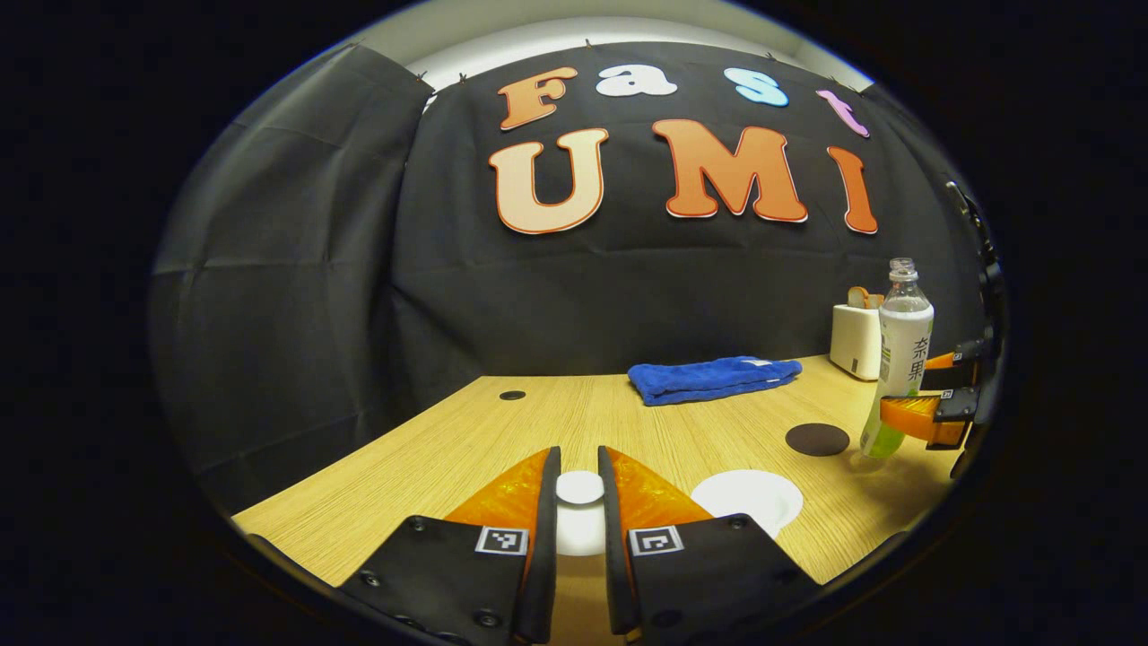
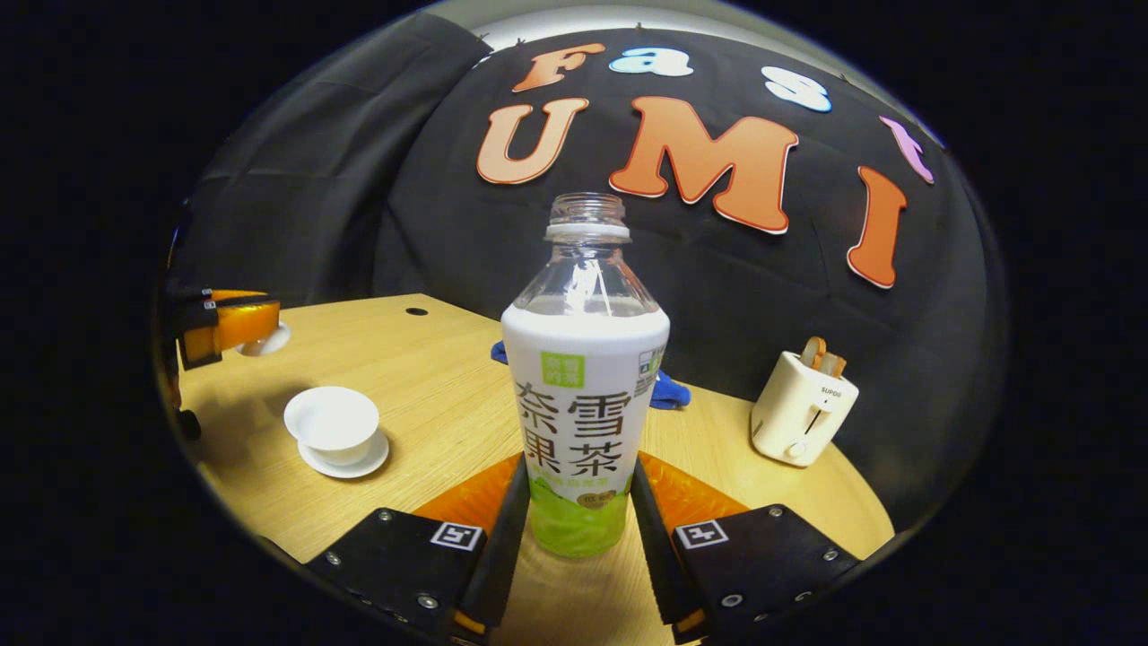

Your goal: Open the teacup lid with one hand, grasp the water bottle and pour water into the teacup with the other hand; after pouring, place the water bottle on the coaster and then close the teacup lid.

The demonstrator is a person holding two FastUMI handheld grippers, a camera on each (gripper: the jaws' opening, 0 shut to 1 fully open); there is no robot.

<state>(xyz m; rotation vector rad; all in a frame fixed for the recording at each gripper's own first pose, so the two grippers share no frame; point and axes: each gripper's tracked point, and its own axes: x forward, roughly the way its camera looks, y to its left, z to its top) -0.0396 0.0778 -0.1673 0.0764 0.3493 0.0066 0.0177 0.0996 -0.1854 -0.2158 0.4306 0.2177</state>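
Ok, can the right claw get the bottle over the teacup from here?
Probably yes. The right claw grips the bottle, the teacup sits open, the left claw holds the lid off to the side, and bare table lies between them.

The uncapped water bottle (image 2: 585,395) stood upright; the white teacup (image 2: 333,423) sat open on its saucer (image 2: 345,463), lid (image 1: 579,487) lifted off.

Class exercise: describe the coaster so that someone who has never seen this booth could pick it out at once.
Start at the wooden table and find the folded blue towel near the back wall. In front of it lies the coaster, beside the water bottle that the right tongs grip. It is the flat, dark round disc, unlike the white saucer nearby.
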